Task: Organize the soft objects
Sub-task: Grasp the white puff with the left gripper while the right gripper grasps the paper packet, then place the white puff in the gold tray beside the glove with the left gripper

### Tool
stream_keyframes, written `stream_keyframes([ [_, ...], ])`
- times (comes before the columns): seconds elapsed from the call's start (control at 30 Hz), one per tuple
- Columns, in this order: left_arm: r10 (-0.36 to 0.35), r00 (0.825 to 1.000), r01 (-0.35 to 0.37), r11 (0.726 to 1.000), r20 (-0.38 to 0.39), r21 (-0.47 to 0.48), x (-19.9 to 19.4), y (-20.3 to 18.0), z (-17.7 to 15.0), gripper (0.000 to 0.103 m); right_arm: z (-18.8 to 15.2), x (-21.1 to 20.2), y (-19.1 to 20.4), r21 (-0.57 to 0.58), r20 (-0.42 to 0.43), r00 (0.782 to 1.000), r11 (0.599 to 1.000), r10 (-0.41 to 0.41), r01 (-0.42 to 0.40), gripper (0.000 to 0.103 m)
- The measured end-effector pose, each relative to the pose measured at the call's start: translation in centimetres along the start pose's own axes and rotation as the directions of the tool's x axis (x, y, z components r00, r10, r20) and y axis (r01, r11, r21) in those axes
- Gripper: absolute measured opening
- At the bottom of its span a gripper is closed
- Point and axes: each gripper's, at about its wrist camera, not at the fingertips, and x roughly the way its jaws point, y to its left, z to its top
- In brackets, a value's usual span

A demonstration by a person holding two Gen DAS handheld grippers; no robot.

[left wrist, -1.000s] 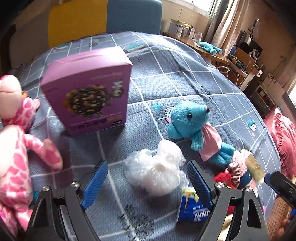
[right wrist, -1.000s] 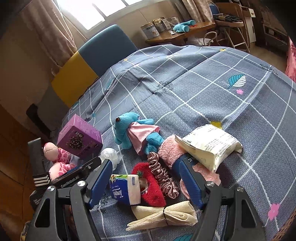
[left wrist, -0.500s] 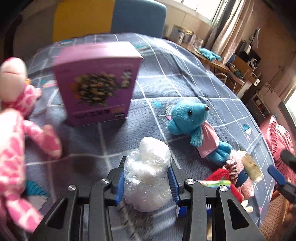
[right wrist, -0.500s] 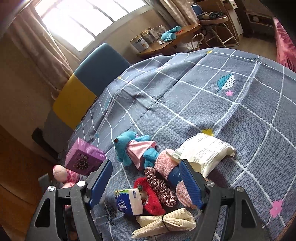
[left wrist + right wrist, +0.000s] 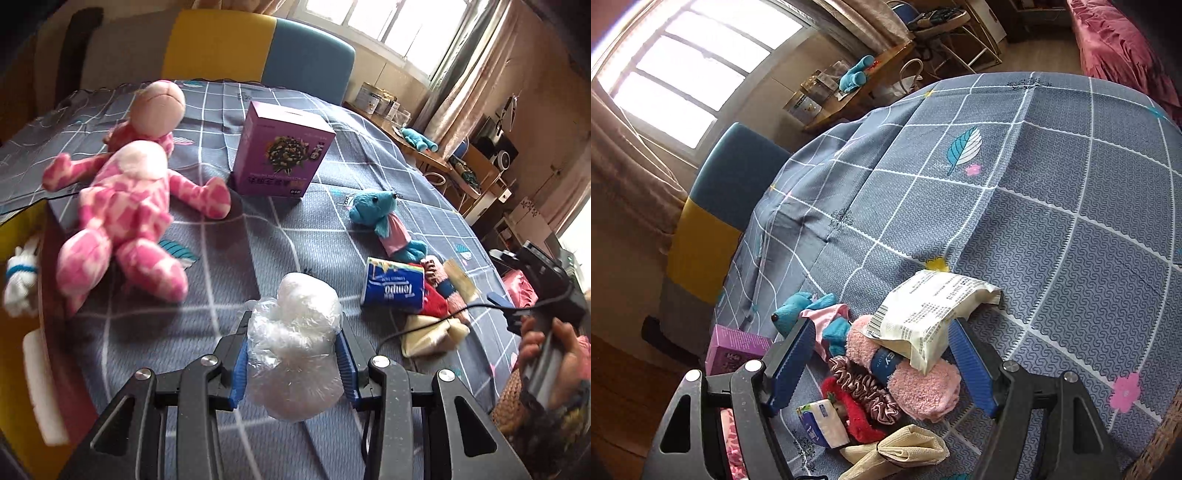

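Note:
My left gripper (image 5: 293, 354) is shut on a white fluffy wad wrapped in clear plastic (image 5: 295, 343) and holds it above the grey checked cloth (image 5: 229, 258). A pink plush doll (image 5: 125, 206) lies to the left, a blue plush toy (image 5: 384, 221) to the right. My right gripper (image 5: 882, 362) is open and empty above a pile: a pink rolled towel (image 5: 923, 387), a cream packet (image 5: 931, 314), a satin scrunchie (image 5: 871, 395), a red item (image 5: 857, 413), a tissue pack (image 5: 823, 424) and a folded beige cloth (image 5: 897, 450).
A purple box (image 5: 280, 155) stands upright behind the plush toys. A small white toy (image 5: 20, 284) and a white foam strip (image 5: 40, 384) lie at the left edge. A yellow and blue headboard (image 5: 258, 48) is at the back. A wooden desk (image 5: 424, 147) stands at the right.
My left gripper closed on the plastic-wrapped wad, lifted it and pulled back, so more of the cloth and the pink doll show. My right gripper rose and tilted, still open.

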Motion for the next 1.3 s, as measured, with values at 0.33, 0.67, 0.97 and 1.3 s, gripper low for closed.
stream_keyframes([
  [0.33,-0.055,0.997,0.056,0.998,0.047,-0.008,-4.8,1.1,-3.0,0.041,0.4,3.1,-3.5,0.26,-0.116,0.993,0.965,0.015,0.016,0.084],
  [0.67,-0.062,0.995,0.066,0.996,0.073,-0.052,-6.6,2.5,-4.0,0.041,1.2,5.8,-4.2,0.276,-0.143,0.99,0.96,-0.001,0.041,0.078],
  [0.97,-0.053,0.994,0.059,0.996,0.091,-0.06,-7.3,2.6,-4.7,0.041,1.5,5.7,-3.5,0.205,-0.13,0.991,0.977,-0.031,0.057,0.05],
  [1.3,0.044,0.981,-0.015,0.989,0.191,-0.15,-12.6,7.1,-5.1,0.041,2.1,4.3,-1.4,0.073,-0.043,0.996,0.994,-0.073,0.076,0.049],
])
